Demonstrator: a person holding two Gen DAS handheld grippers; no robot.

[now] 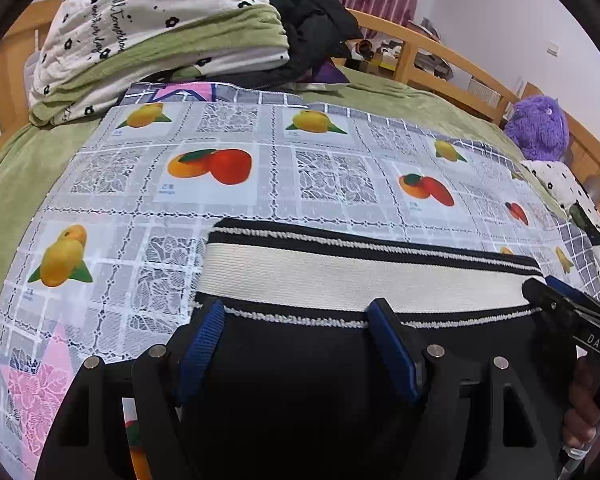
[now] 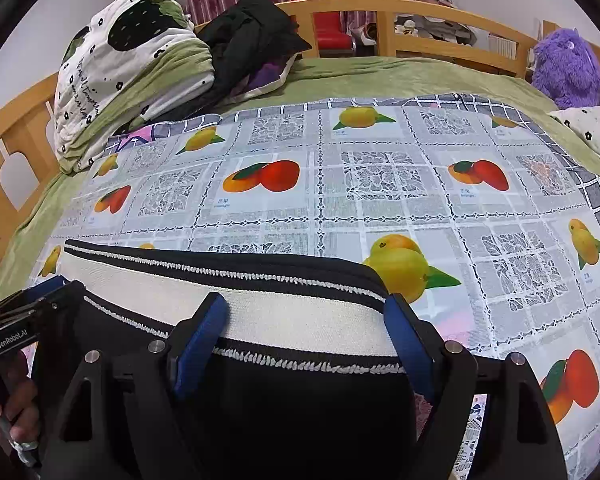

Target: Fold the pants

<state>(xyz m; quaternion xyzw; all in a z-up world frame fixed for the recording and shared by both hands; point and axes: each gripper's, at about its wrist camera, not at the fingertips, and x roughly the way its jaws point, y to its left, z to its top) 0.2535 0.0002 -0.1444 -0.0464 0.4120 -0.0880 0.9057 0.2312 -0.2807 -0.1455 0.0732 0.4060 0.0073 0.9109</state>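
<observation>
Black pants (image 1: 300,384) with a cream waistband (image 1: 360,276) edged in black and white lie flat on a fruit-print cloth (image 1: 260,168) on the bed. My left gripper (image 1: 296,316) stands open over the left part of the waistband, and the fabric lies flat between its blue pads (image 1: 204,340). In the right wrist view my right gripper (image 2: 304,312) is open over the right end of the waistband (image 2: 268,308), one finger near the pants' right corner. Each gripper shows at the edge of the other's view: the right gripper (image 1: 560,300) and the left gripper (image 2: 40,292).
A folded quilt stack (image 1: 160,40) and a black jacket (image 1: 312,28) sit at the far left of the bed. A purple plush toy (image 1: 538,128) and a spotted pillow (image 1: 572,192) lie at the right. A wooden bed rail (image 1: 440,56) runs behind, with a red chair (image 2: 328,28) beyond.
</observation>
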